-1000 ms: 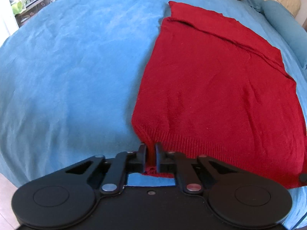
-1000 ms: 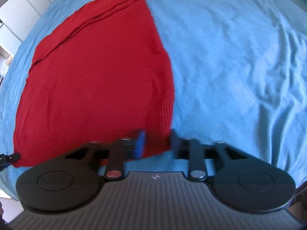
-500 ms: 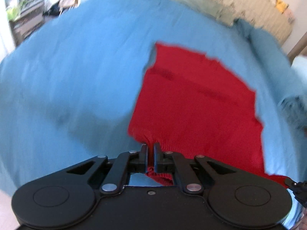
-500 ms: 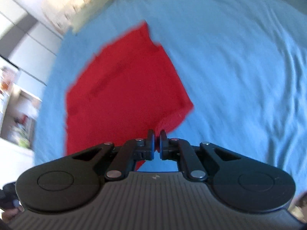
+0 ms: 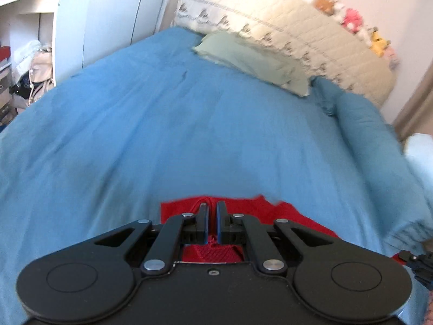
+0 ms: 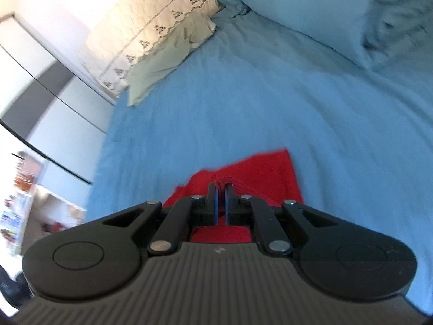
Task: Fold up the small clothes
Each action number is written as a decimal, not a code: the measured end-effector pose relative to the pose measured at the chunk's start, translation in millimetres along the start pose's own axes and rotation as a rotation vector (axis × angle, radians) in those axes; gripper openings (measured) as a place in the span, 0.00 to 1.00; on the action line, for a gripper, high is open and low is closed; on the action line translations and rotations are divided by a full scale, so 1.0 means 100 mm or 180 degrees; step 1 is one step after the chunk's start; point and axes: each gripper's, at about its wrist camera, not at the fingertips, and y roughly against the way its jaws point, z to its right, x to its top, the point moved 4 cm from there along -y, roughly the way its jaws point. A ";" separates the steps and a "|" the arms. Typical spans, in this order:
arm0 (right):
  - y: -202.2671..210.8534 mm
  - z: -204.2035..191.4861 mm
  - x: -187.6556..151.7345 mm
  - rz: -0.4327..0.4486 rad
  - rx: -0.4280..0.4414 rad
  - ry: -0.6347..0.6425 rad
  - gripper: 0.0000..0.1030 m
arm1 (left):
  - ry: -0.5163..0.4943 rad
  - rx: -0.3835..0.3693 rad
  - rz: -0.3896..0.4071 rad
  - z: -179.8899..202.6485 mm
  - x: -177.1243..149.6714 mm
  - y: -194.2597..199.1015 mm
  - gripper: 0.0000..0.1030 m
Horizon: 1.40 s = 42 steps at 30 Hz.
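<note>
The jaws of the left gripper (image 5: 212, 222) are clenched on a bunched pinch of the red knit garment (image 5: 295, 216), with red stitches showing in the narrow slit between the two fingers and more cloth gathered just behind them. The jaws of the right gripper (image 6: 221, 203) are likewise clenched on the same garment (image 6: 273, 170), a pucker of red fabric fanning out from their tips.

Judging by this, the fold is under way and not finished: both grippers have a grasp on the cloth and hold it up off the bed (image 5: 167, 124), and the held part has yet to be laid down and smoothed. How many folds are already in the garment cannot be told (most of it is hidden under the gripper bodies).

The garment looks like a soft, ribbed knit in a deep red, slack and draping, with a ragged-looking edge where it hangs past the jaws. In the left wrist view it trails away toward the near right edge of the bed; in the right wrist view one corner of it juts forward over the blue cover.

Beyond it the blue cover runs bare up to the head of the bed, where a pale green pillow (image 5: 251, 59) lies against a cream quilted bolster (image 5: 297, 32).
</note>
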 end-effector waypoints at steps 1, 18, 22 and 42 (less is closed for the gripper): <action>-0.24 0.00 0.06 0.0017 -0.0056 0.0040 0.19 | -0.0005 0.0032 -0.0026 -0.01 0.03 -0.18 0.05; -1.84 0.25 0.07 -0.0032 -0.0697 0.0710 0.55 | 0.0154 0.0306 -0.0471 -0.32 -0.03 -1.69 0.59; -1.70 0.18 0.06 0.0230 -0.0616 0.0875 0.87 | -0.0141 0.0482 -0.0075 -0.20 0.08 -1.47 0.82; -2.36 0.03 -0.29 -0.0347 -0.0790 0.2185 0.35 | -0.1223 0.0334 -0.0233 0.43 -0.20 -1.51 0.81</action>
